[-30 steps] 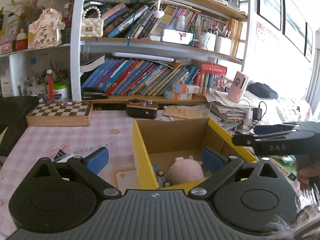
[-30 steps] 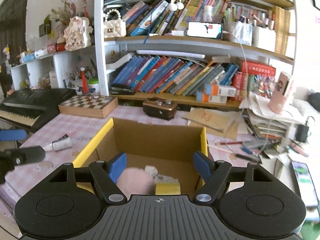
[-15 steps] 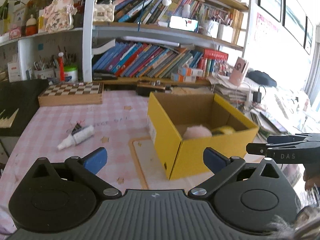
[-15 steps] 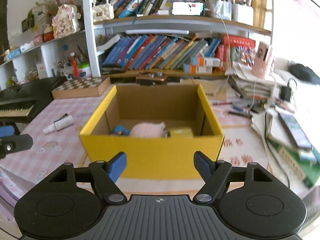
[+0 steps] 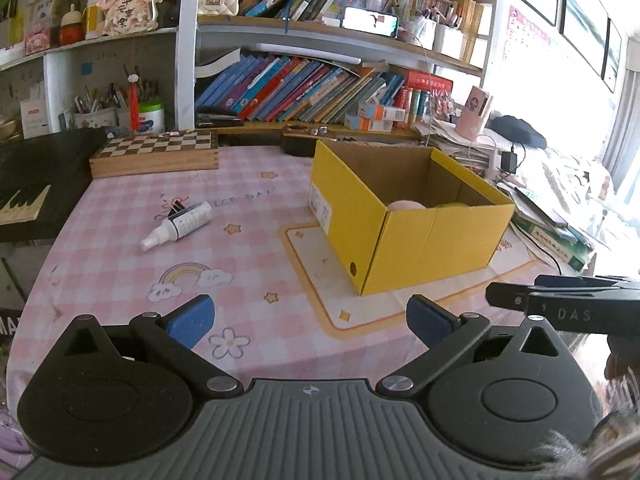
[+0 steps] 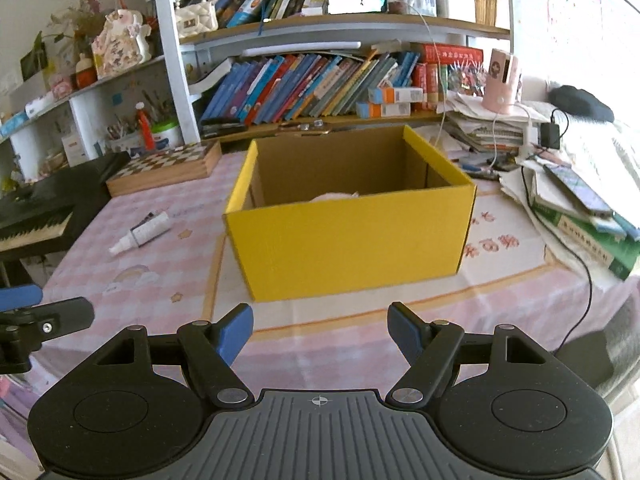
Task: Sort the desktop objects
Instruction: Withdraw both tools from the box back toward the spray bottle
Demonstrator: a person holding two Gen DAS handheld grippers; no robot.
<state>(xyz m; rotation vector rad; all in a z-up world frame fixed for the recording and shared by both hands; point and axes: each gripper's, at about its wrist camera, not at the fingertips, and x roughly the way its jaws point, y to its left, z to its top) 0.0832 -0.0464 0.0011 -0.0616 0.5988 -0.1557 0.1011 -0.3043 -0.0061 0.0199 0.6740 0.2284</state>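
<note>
A yellow cardboard box (image 5: 432, 240) stands open on the pink checked tablecloth; it also shows in the right wrist view (image 6: 352, 240). A pink fluffy thing (image 5: 406, 205) lies inside it, mostly hidden by the wall. A white spray bottle (image 5: 180, 224) lies on its side left of the box, also seen in the right wrist view (image 6: 140, 233), with a black binder clip (image 5: 175, 209) touching it. My left gripper (image 5: 310, 322) is open and empty, near the table's front edge. My right gripper (image 6: 320, 330) is open and empty, in front of the box.
A wooden chessboard box (image 5: 156, 154) sits at the back left, a black keyboard (image 5: 28, 188) at the far left. Stacked books and papers with cables (image 6: 576, 204) crowd the right side. A bookshelf (image 5: 320, 92) runs along the back.
Both grippers have pulled back and down from over the box toward the table's front edge. Both stayed open and empty. The spray bottle has come into view.
</note>
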